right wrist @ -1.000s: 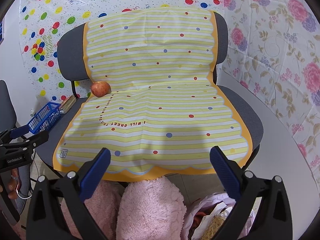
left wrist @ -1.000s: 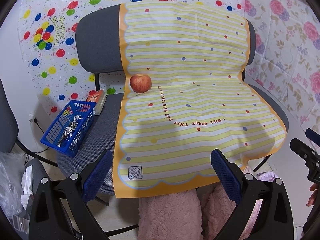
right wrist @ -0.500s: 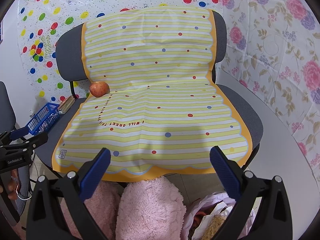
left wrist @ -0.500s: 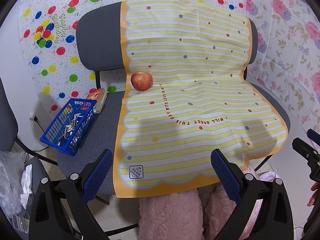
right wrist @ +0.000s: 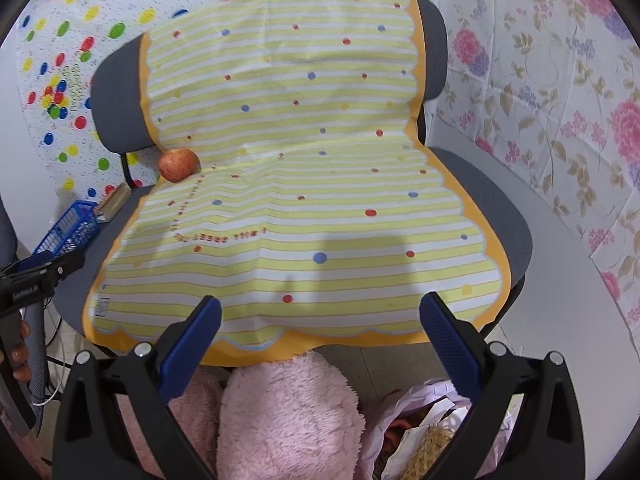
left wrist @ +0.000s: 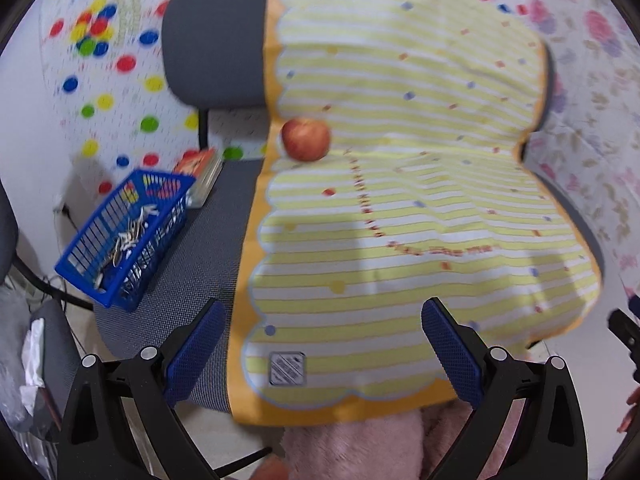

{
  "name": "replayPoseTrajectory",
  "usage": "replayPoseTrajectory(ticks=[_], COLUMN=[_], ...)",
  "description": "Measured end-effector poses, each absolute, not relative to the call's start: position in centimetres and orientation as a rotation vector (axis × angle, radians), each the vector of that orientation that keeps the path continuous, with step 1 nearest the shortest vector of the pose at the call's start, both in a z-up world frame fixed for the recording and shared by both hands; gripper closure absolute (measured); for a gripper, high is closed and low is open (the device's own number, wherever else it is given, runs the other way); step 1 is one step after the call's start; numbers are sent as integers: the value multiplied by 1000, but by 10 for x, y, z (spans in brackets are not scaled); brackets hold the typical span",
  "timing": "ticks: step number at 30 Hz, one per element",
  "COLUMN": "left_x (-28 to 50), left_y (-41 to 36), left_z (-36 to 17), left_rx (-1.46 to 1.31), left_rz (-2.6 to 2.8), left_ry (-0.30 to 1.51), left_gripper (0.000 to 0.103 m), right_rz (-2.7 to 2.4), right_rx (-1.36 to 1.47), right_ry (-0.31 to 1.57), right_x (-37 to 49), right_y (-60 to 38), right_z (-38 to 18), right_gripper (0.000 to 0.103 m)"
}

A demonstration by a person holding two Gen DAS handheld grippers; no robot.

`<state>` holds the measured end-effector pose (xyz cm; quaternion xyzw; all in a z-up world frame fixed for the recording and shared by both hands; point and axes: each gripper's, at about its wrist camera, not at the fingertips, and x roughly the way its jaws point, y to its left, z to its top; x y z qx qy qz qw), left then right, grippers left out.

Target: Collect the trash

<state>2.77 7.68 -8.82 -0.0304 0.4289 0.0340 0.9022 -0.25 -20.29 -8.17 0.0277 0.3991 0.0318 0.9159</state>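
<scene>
— Grey chair (right wrist: pixel 492 216) in front of dotted and flowered wall sheets, with a yellow striped mat (right wrist: pixel 304 208) draped over its back and seat. What lies on it?

— One apple (left wrist: pixel 306 139), at the mat's left edge, right where the seat meets the backrest. It touches the mat and nothing touches it.

— And the grippers?

— Left gripper (left wrist: pixel 322 354) hangs over the front of the seat, fingers spread wide, holding nothing; that view is blurred. Right gripper (right wrist: pixel 320 346) sits likewise over the mat's front edge, fingers well apart and empty. Both are well short of the apple.

— Anything beside the mat?

— A blue basket (left wrist: pixel 124 236) with small pale bits inside stands on the bare left part of the seat, and a flat box (left wrist: pixel 200 172) lies just behind it.

— Below the seat?

— Pink fleece (right wrist: pixel 288 412) over the person's knees, and to its right a bag (right wrist: pixel 416 432) holding crumpled paper and wrappers.
</scene>
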Motion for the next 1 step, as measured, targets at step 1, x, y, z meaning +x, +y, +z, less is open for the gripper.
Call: replayPoseTrajectory(ticks=[1], left_x=[34], left_y=[81], left_z=[-94], left_rx=[-65], left_rz=[78], left_ry=[897], left_gripper=[6], right_rz=[60], right_rx=[57], right_ry=[833], right_x=[3], right_y=[-206], right_z=[-88], right_gripper=[6])
